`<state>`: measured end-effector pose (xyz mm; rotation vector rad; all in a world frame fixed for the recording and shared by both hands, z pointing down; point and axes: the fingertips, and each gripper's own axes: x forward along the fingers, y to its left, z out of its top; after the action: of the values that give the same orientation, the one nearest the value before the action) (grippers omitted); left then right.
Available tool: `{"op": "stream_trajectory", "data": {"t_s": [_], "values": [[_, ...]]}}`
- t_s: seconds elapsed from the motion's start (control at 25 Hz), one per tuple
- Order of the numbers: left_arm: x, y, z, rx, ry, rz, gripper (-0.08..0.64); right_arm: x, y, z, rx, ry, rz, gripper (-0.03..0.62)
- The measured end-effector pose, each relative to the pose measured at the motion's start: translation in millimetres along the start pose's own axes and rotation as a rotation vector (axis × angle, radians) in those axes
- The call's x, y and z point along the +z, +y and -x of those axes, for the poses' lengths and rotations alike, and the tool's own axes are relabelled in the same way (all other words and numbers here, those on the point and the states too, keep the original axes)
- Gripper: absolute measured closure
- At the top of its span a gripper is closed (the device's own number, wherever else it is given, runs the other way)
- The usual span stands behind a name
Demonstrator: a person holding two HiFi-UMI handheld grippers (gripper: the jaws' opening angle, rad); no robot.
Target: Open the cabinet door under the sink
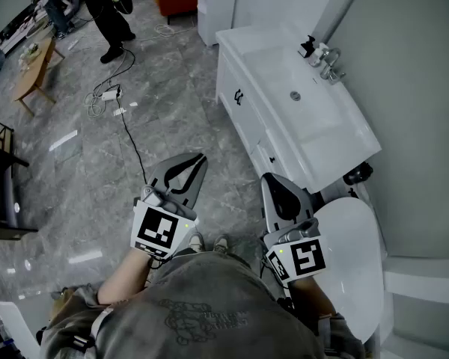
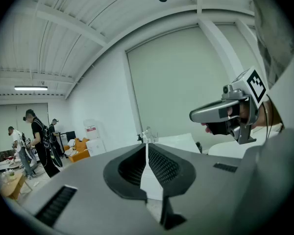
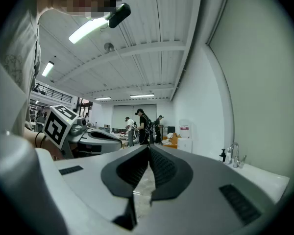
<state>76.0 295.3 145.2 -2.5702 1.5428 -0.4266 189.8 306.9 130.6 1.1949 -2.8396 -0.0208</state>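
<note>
Head view, cabinet door [image 1: 243, 118]: closed white front directly under the sink [image 1: 325, 118], small dark handle [image 1: 238, 96] on it.
Left gripper view, left hand-held gripper [image 2: 147, 151]: jaws pressed together, empty, well short of the sink.
Right gripper view, right hand-held gripper [image 3: 148, 153]: pressed together, empty, beside the sink.
Handling: probably stiff, light, hinged; take the handle.

- Cool, even light from a ceiling tube [image 3: 90, 29] above me; shadows on the floor [image 1: 172, 118] are soft.
- The white sink [image 1: 344, 122] shows brightest.
- Both gripper views bend, darkening at the rims.
</note>
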Motion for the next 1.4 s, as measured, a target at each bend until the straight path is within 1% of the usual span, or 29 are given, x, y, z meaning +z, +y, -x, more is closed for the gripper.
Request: {"op": "stream_trajectory", "data": {"t_s": [0.2, 0.44, 0.92, 1.08, 1.24, 1.4], "values": [[-2.2, -0.8, -1.4, 0.017, 0.005, -0.016, 0.532, -3.3, -7.0, 1.9, -0.011, -0.012, -0.025, 0.558], [0.8, -0.7, -5.3, 0.029, 0.008, -0.018, 0.532, -2.6, -14.0, 3.2, -0.009, -0.009, -0.029, 0.558], [4.9, -23.8, -15.5, 0.061, 0.008, -0.026, 0.532, -13.9, -26.5, 13.7, 0.042, -0.014, -0.018, 0.558], [-0.6, -32.2, -18.7, 0.083, 0.031, -0.051, 0.531, -22.4, -32.3, 18.0, 0.057, -0.008, -0.027, 0.558], [-3.3, -34.6, -22.4, 0.082, 0.032, -0.027, 0.532, -28.6, -39.2, 12.7, 0.069, -0.001, -0.035, 0.558], [-7.4, -30.3, -29.5, 0.097, 0.029, -0.031, 0.532, -31.7, -43.9, 3.6, 0.080, -0.009, -0.033, 0.558]]}}
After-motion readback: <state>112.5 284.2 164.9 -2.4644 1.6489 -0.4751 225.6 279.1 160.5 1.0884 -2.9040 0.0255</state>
